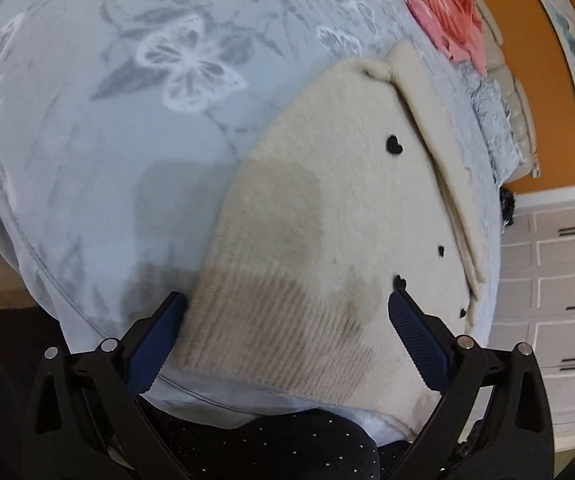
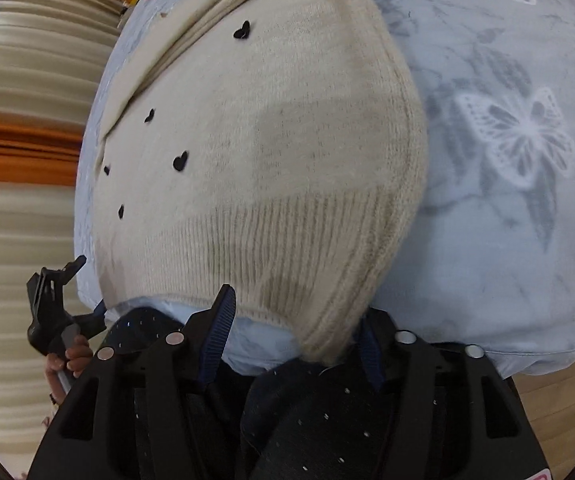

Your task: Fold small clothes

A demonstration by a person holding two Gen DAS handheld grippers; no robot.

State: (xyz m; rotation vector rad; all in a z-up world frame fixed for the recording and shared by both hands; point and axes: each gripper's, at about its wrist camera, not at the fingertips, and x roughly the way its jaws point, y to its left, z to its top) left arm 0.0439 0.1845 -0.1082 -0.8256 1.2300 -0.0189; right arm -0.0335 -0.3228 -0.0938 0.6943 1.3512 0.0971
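Cream sweater (image 1: 327, 216) with black hearts, no legible writing, between gaping left claw (image 1: 287, 320); right claw (image 2: 295, 320) likewise gaping.

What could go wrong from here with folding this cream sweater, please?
1. The sweater's ribbed hem lies at the bed's near edge, so a pull could drag it off.
2. Both grippers, left and right, are open, so closing could pinch the bedspread too.
3. The folded sleeve lies loose and may unfold.
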